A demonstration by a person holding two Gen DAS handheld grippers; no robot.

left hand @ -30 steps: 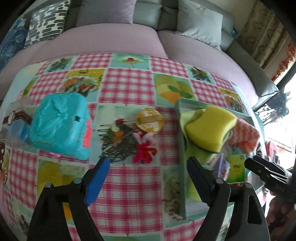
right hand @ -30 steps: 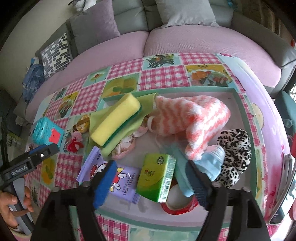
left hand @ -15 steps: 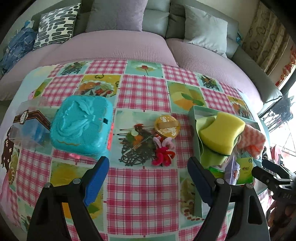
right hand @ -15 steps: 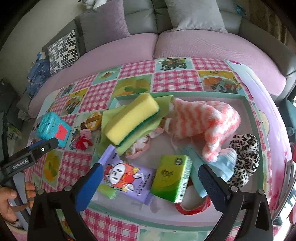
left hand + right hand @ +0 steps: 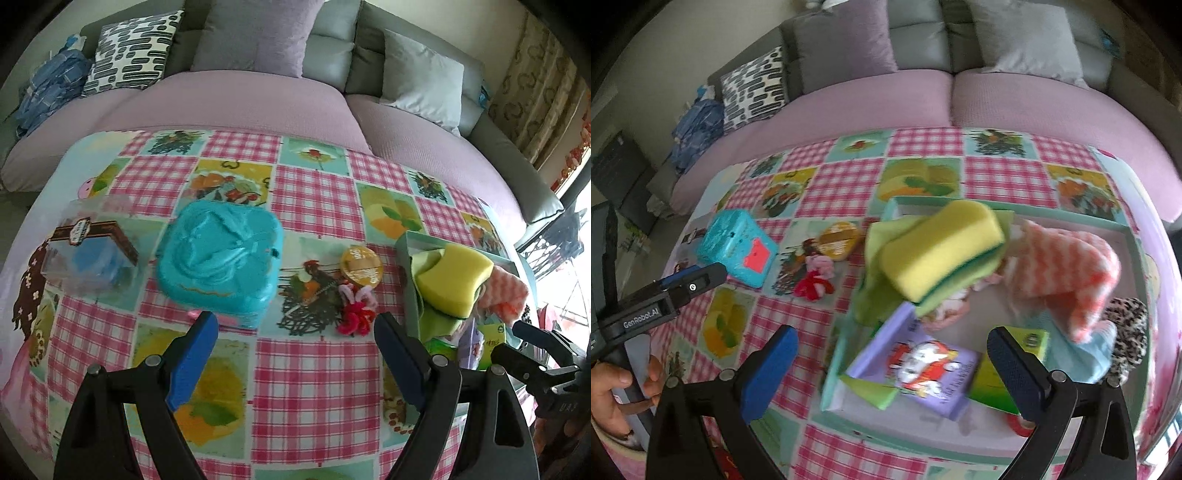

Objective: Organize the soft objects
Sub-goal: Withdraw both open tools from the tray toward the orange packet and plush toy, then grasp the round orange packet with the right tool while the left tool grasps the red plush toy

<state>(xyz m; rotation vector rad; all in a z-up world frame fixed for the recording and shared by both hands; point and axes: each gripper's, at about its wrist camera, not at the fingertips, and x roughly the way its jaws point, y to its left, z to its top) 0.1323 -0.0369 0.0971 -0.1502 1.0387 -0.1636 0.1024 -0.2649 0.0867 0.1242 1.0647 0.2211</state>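
A grey sofa with lilac seat cushions runs behind the table, whose checked cloth is pink. Patterned curtains hang at the right, beside bright window light.

A wide stretch of bare checked tablecloth lies open directly below the left gripper, whose jaws stand apart with nothing between them. At its 11 o'clock a teal box blocks the way, a clear plastic box beyond it at 10 o'clock. At 1 o'clock sit a red and pink hair tie and a round yellow tin. At 3 o'clock the tray is crowded: a yellow sponge, striped pink cloth and packets fill it.
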